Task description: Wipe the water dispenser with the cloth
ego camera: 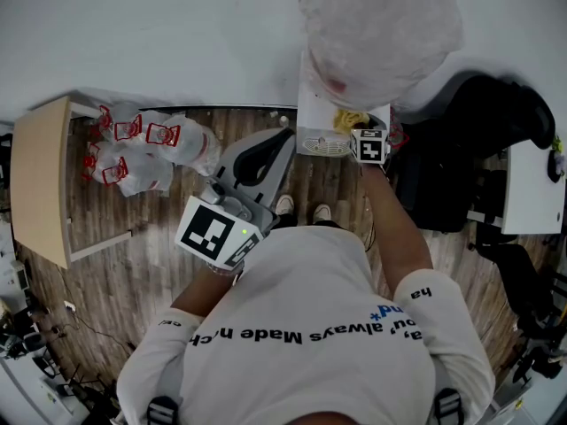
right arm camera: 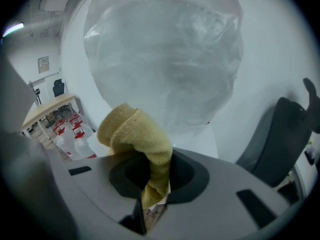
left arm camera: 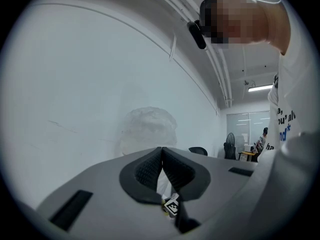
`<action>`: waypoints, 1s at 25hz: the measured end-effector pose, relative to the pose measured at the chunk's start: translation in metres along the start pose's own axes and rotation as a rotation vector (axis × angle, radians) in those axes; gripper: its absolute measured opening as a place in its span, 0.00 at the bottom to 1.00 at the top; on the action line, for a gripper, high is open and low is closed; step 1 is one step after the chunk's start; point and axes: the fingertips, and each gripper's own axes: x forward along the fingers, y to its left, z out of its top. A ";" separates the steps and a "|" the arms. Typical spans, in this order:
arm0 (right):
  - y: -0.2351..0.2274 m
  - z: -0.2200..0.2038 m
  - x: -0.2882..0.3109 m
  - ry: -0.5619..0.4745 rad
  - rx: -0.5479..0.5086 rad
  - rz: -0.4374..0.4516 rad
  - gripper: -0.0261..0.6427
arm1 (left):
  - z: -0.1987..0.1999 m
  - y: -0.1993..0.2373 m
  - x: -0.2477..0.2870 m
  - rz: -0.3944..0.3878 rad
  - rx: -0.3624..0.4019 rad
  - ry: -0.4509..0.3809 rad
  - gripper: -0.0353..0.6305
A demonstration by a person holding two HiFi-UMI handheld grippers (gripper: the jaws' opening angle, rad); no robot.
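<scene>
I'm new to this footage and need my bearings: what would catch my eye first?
The huge plastic-wrapped bottle on top of the dispenser dominates. Just in front of it, the right hand-held gripper pinches a yellow cloth. Off to the left, jugs with red handles lie on the wooden floor.

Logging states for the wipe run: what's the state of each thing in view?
left tool: shut, nothing between the jaws.
right tool: shut on the cloth.
cloth: bunched, pinched in the jaws, its bulk sticking out past them.
water dispenser: upright against the wall.
bottle: seated on the dispenser, wrapped in plastic.
</scene>
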 end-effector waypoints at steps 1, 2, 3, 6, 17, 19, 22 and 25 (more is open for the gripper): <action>0.000 0.000 0.002 0.005 0.001 0.006 0.14 | 0.000 0.000 0.000 0.000 0.000 0.001 0.08; -0.001 -0.001 0.004 0.011 0.001 0.010 0.14 | -0.001 0.000 0.001 0.000 0.001 0.002 0.08; -0.001 -0.001 0.006 0.019 0.000 0.014 0.14 | -0.001 0.000 0.001 -0.001 0.000 0.003 0.08; -0.002 -0.003 0.010 0.036 -0.013 0.025 0.14 | 0.000 0.000 0.003 -0.002 0.001 0.004 0.08; 0.000 -0.005 0.009 0.018 -0.015 0.050 0.14 | -0.002 -0.002 0.004 -0.005 0.000 0.012 0.08; 0.000 -0.006 0.008 0.018 -0.020 0.054 0.14 | -0.002 -0.002 0.004 -0.005 0.002 0.012 0.08; 0.002 -0.009 0.005 0.015 -0.022 0.051 0.14 | -0.002 -0.002 0.004 -0.005 0.001 0.011 0.08; 0.006 -0.015 -0.001 0.008 -0.032 0.049 0.13 | -0.002 -0.001 0.004 -0.004 0.000 0.010 0.08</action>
